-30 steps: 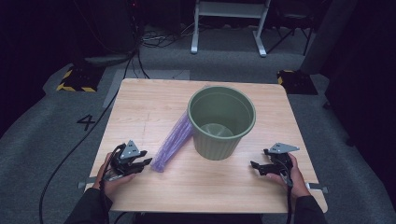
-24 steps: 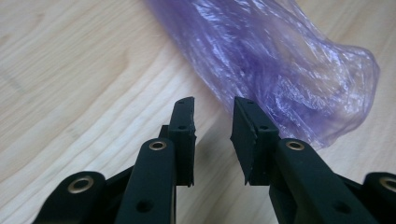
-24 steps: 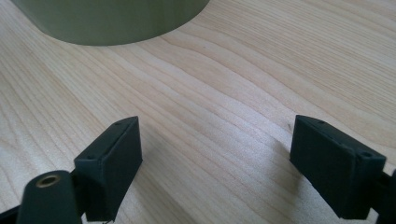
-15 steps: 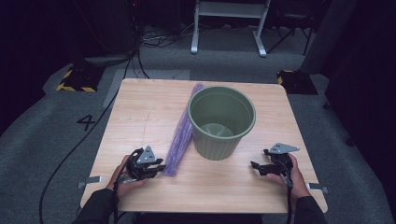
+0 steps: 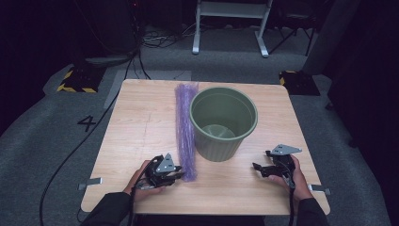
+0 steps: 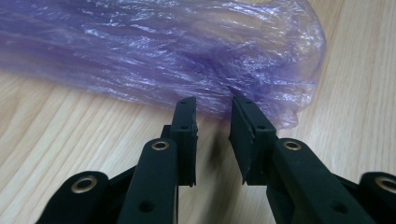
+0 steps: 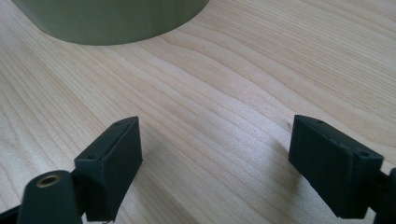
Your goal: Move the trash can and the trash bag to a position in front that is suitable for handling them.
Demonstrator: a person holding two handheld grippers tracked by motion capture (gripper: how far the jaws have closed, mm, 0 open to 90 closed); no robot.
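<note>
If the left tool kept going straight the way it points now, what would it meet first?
The left tool would most likely meet the near end of the purple plastic bag, right ahead of its tips on the table.

Green bin [image 5: 223,122] blocks table [image 5: 141,122] centre, purple bag [image 5: 185,127] just beside it; bare wood left and right.

High view overhead; gripper views close, level above shared table [image 5: 141,122].
</note>
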